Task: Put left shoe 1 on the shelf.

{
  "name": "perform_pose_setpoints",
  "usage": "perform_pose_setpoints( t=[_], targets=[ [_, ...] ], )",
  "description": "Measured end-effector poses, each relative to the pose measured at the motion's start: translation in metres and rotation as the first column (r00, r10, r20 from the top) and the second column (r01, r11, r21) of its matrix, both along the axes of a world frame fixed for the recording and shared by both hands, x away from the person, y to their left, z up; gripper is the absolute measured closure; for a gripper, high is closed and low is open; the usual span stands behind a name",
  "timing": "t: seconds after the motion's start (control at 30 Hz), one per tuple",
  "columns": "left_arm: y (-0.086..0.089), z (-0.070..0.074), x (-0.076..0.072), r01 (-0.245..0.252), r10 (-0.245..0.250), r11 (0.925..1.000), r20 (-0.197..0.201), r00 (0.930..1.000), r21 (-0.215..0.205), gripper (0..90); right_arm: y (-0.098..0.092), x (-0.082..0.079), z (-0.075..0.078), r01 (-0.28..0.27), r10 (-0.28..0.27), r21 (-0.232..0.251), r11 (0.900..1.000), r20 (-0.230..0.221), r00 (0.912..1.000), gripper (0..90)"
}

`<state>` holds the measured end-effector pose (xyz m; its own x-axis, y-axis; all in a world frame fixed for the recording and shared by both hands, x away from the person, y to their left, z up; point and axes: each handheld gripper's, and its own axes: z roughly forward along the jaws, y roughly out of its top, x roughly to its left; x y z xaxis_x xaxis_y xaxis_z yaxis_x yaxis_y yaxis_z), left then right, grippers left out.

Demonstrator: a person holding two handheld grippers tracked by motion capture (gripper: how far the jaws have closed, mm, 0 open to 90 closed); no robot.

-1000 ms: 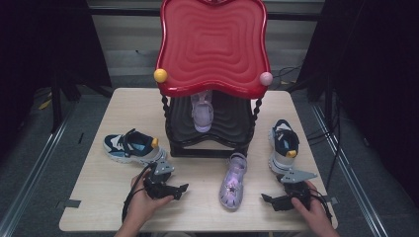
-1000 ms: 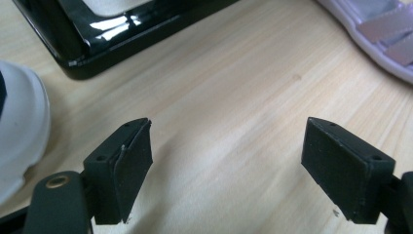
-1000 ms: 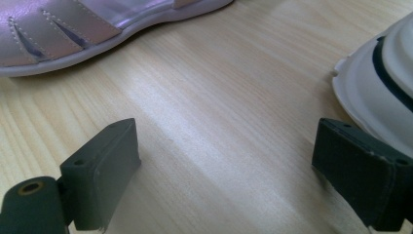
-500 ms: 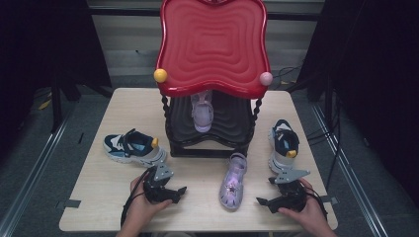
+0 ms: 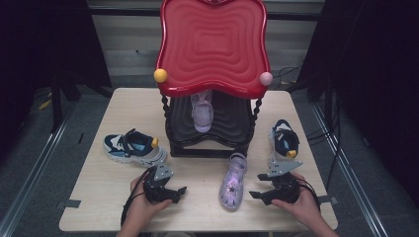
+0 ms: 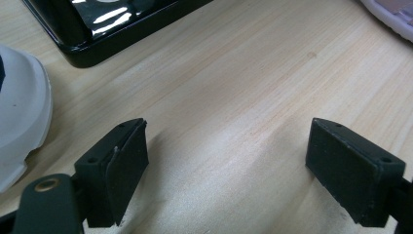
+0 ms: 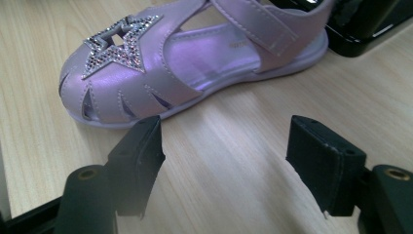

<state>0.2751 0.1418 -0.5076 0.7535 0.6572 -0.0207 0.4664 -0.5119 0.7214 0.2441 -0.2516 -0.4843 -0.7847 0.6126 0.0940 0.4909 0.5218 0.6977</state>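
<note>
The purple sandal [image 7: 195, 63] lay near the table's front edge, heel at 12 o'clock, toe at 6, at 9 o'clock from the nearer right gripper [image 5: 260, 193], whose empty jaws, just closing, stood apart.

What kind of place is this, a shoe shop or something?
Probably a staged recording setup, not a shop: one small wooden table with dark curtains around it, a red and black shoe stand, a few children's shoes, and loose cables on the floor.
</note>
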Motion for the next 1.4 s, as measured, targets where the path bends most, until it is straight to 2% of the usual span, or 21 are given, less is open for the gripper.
perform_pose_setpoints(
  t=[0.2,0.53,0.8,1.03,1.23,1.4],
  targets=[
    [0.0,0.0,0.0,0.0,0.0,1.0,0.0,1.0,0.001,15.0,0.009,0.0,0.001,-0.035,0.036,0.019,0.999,-0.016,0.9992,44.5],
    [0.0,0.0,0.0,0.002,-0.002,1.0,0.001,1.0,0.004,15.0,0.023,-0.003,0.005,-0.099,0.099,0.015,0.995,-0.024,0.9948,63.0],
    [0.0,0.0,0.0,0.0,0.0,1.0,-0.001,1.0,0.001,15.0,0.03,-0.004,0.006,-0.12,0.12,0.008,0.993,-0.015,0.9927,66.4],
    [0.0,0.0,0.0,0.0,0.0,1.0,-0.001,1.0,0.002,15.1,0.05,-0.004,0.006,-0.153,0.153,0.002,0.988,-0.001,0.9883,67.5],
    [0.001,0.0,0.0,0.004,-0.004,1.0,-0.001,1.0,0.007,15.0,0.067,-0.002,0.003,-0.137,0.136,0.022,0.99,0.019,0.9905,68.7],
    [0.0,0.0,0.0,0.003,-0.003,1.0,-0.001,1.0,0.006,15.0,0.06,-0.002,0.004,-0.15,0.15,0.014,0.989,0.003,0.9886,66.4]
  ],
)
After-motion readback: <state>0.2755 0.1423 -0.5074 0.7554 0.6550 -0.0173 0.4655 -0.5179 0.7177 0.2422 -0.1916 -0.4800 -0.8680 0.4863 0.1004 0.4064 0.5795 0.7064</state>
